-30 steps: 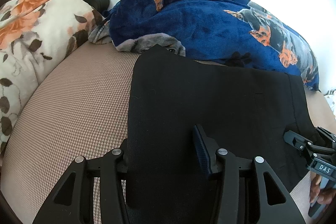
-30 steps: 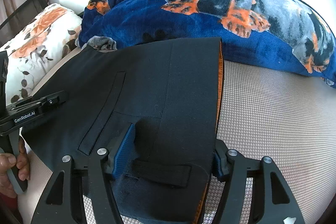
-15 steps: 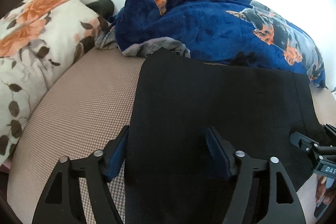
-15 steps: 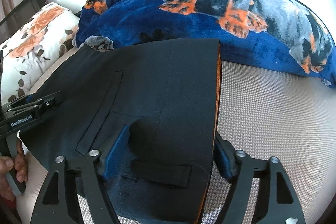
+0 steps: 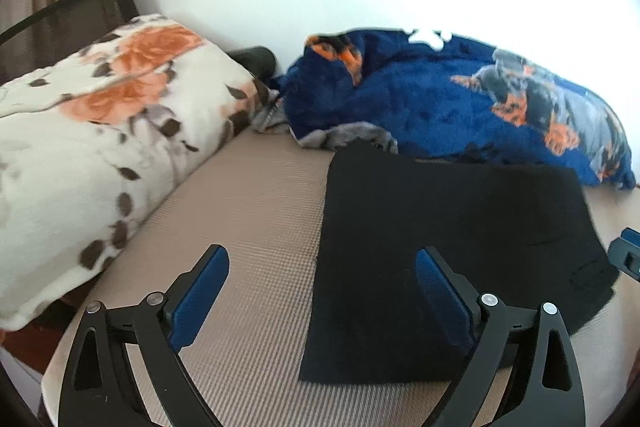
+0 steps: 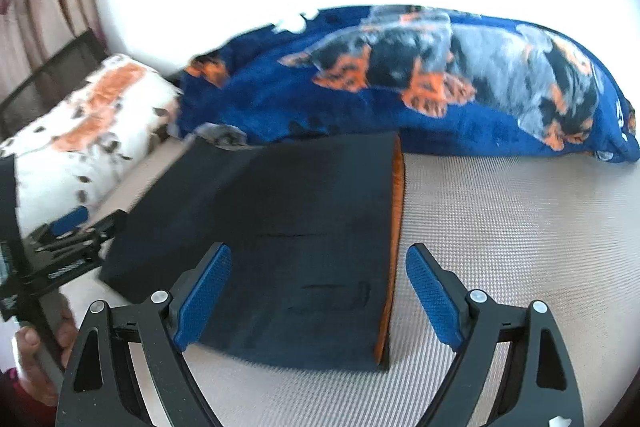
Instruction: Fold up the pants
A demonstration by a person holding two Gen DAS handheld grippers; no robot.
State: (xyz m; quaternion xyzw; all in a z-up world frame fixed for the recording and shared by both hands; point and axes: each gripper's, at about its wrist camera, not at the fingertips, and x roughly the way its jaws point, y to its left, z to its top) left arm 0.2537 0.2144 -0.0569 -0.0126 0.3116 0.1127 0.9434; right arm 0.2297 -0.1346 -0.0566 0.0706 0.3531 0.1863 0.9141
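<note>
Evidently the folding is close to done: the black fabric pants [image 5: 448,259] lie as a compact flat rectangle in the lower middle of both views, on the beige woven mattress cover [image 5: 248,227], with no leg hanging loose that I can see. What may be left, as I judge it, is a last smoothing or carrying the bundle off; whether a further fold is wanted I cannot tell.

Starting at the left, my left gripper [image 5: 322,297] has just been opening its jaws and they stand wide apart; the near left edge of the pants sits between them in the picture, but neither blue pad presses on cloth. My right gripper [image 6: 318,297] has likewise just been opening, jaws apart, the bundle's right edge between them and untouched.

My left view alone shows the white pillow with orange flowers [image 5: 100,155] in full at the left of the frame, and the pants' plain left edge. My right view alone shows the orange lining strip [image 6: 397,227] running down the bundle's right edge, faint pocket seams on top, the bare cover at the right, and, at lower left, the fingers [image 6: 28,343] of the hand gripping my left handle. The dark blue fleece blanket with a dog print [image 6: 400,91] lies across the top behind the pants in both.
</note>
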